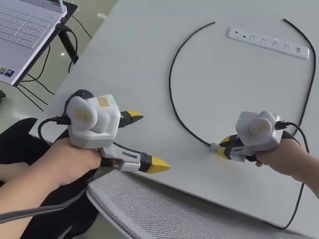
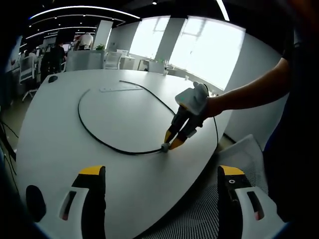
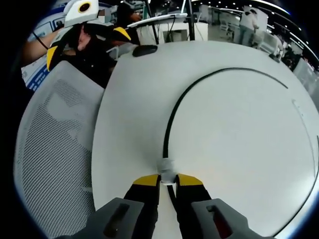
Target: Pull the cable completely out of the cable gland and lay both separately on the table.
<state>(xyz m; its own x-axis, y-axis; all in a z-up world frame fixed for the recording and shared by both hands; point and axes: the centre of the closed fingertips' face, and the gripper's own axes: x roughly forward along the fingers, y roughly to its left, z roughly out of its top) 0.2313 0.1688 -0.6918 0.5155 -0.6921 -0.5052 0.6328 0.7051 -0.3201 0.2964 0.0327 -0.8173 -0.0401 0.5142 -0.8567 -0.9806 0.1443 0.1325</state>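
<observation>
Head view: right gripper [image 1: 223,148] low over near edge of white table [image 1: 139,55], jaws drawn together, clamped on black cable [image 1: 170,84]. Pale cable gland [image 1: 214,147] sits on cable just ahead of jaw tips, touching tabletop. Cable arcs from gland across table toward far side; cable not out of gland. Left gripper [image 1: 146,141] well apart at table's left edge, jaws spread wide, nothing between them. Power strip [image 1: 269,42] on far side. Laptop [image 1: 25,25] beyond table corner. Mesh chair [image 1: 149,209] below near edge.
</observation>
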